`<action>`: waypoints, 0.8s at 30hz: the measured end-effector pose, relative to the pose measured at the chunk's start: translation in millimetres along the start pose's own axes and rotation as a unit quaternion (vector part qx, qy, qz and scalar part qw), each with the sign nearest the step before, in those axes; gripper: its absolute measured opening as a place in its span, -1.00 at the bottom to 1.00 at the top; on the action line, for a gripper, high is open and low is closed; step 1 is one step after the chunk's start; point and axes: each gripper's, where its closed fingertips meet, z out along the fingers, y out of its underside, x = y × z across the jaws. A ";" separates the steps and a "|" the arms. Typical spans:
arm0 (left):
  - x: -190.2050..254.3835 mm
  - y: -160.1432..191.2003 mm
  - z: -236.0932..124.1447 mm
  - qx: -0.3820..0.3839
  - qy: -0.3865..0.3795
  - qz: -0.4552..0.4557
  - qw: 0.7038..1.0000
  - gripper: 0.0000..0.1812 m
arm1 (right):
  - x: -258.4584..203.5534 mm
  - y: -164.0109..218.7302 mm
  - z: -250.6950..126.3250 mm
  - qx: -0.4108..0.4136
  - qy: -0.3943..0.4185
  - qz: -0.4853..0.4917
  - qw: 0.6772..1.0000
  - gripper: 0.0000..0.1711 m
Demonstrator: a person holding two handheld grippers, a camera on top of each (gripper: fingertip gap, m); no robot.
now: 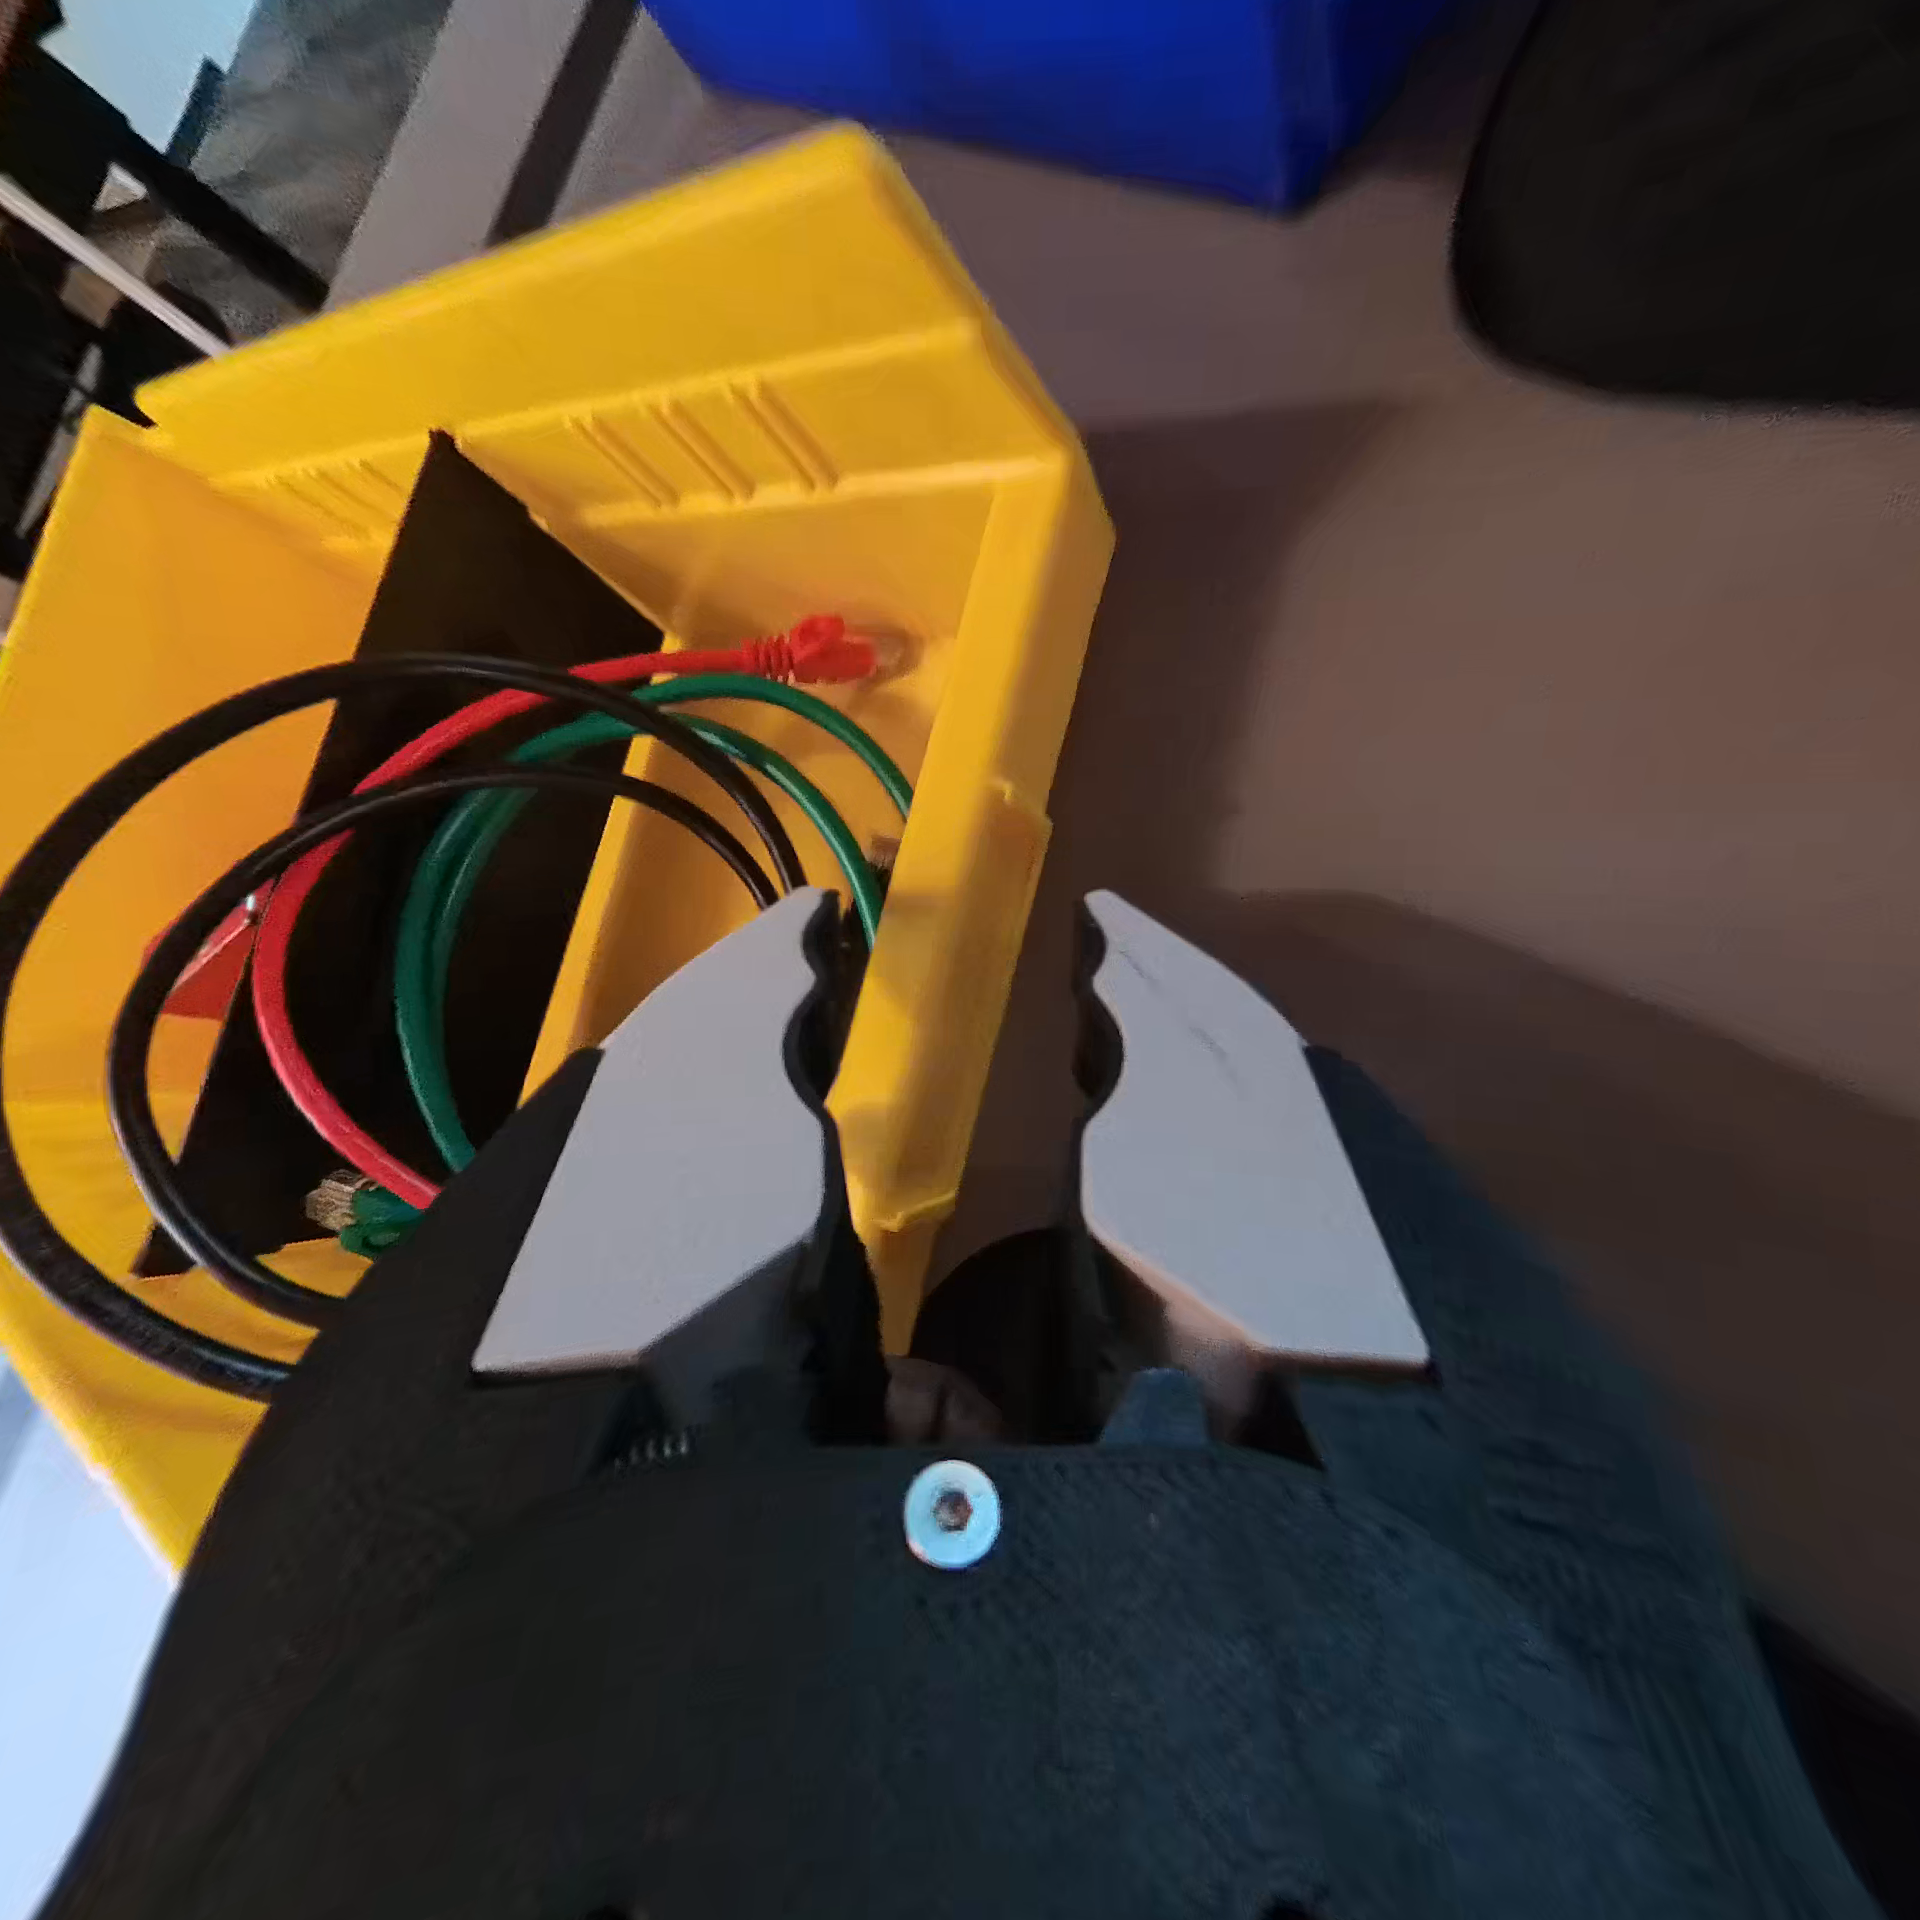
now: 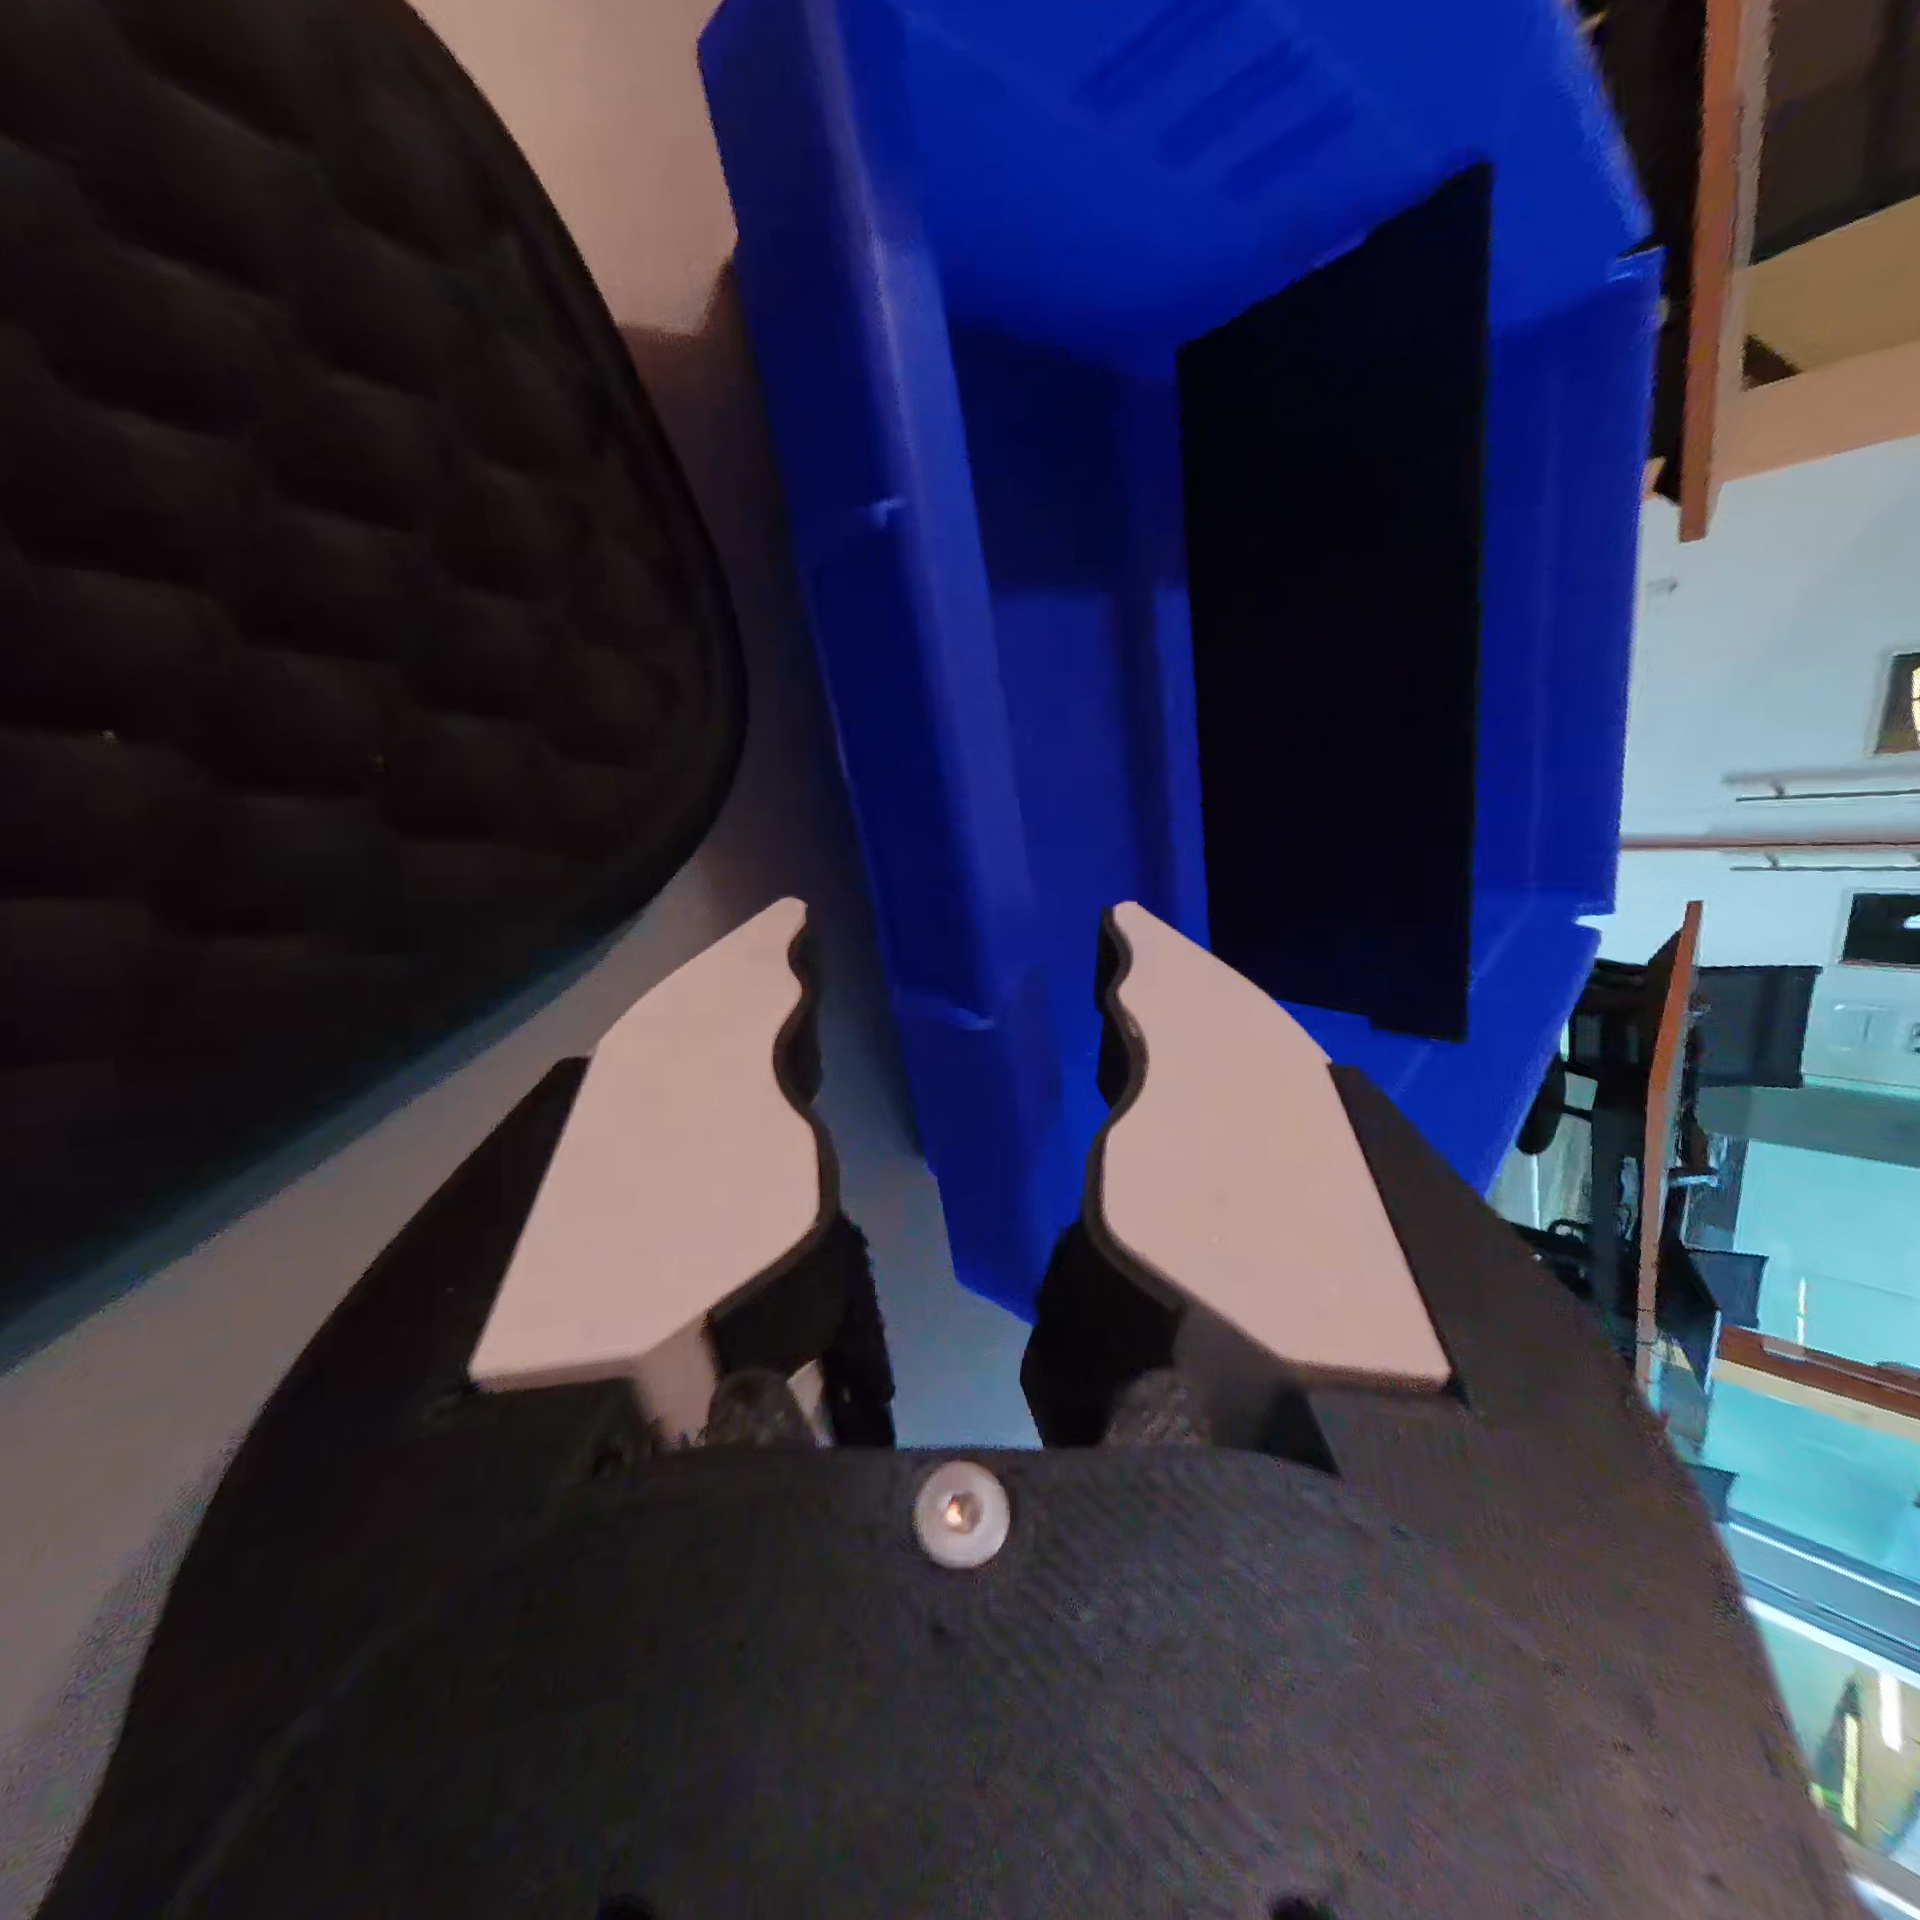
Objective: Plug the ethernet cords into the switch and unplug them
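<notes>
Yellow bin (image 1: 966,790) wall between parted left gripper (image 1: 956,914) fingers.

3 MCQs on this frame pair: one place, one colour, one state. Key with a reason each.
1. Where do the cords lie?
A. in the yellow bin
B. in the blue bin
C. on the black pad

2. Which cord colours show?
A. red, green, black
B. white, blue, grey
C. orange, purple, pink

3. How is the left hand-held gripper?
A. shut on a cord
B. open, astride the yellow bin's wall
C. shut on nothing

Key: A, all cords coil inside the yellow bin; A, those three colours loop there; B, the fingers stand apart with the wall between them.
</notes>
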 end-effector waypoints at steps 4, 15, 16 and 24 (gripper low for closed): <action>-4.6 17.1 11.5 -0.045 -0.004 0.042 0.998 -0.64 | 1.5 1.6 9.4 -0.030 0.011 -0.018 0.999 -0.60; -63.8 100.9 -29.1 -0.094 -0.019 0.006 0.995 -0.61 | 13.3 31.6 7.2 -0.036 0.041 0.002 0.999 -0.58; -67.5 110.2 -35.8 -0.093 -0.021 0.009 0.995 -0.61 | 14.5 36.1 6.2 -0.039 0.044 0.000 0.998 -0.58; -77.8 188.2 -107.6 -0.087 -0.032 0.052 0.994 -0.62 | 15.9 79.4 -14.0 -0.060 0.058 -0.007 0.996 -0.57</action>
